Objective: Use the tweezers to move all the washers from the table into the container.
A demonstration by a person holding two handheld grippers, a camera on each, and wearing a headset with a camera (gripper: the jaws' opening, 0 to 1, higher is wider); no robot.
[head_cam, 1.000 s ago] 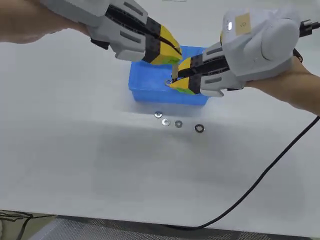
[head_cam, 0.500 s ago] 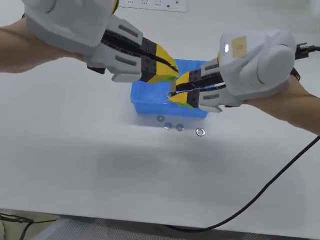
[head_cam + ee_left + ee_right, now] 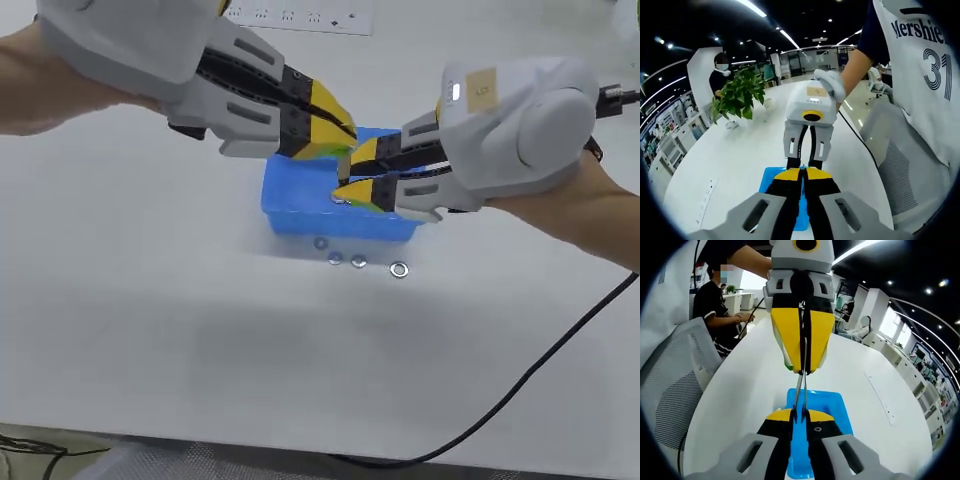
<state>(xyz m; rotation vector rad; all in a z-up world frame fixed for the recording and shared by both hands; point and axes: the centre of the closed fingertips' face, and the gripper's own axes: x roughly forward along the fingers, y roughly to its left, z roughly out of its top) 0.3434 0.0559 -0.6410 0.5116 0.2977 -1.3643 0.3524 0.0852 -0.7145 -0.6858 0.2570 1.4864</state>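
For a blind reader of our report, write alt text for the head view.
The left gripper and right gripper, each held in a hand, meet tip to tip over a blue container on a white table. Four washers lie in a loose row just in front of the container. A black cable trails across the table's right side.

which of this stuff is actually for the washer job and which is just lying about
For the job:
washers on the table
blue container
tweezers
left claw and right claw, both closed on the tweezers

Just lying about:
socket strip
potted plant
mesh chair
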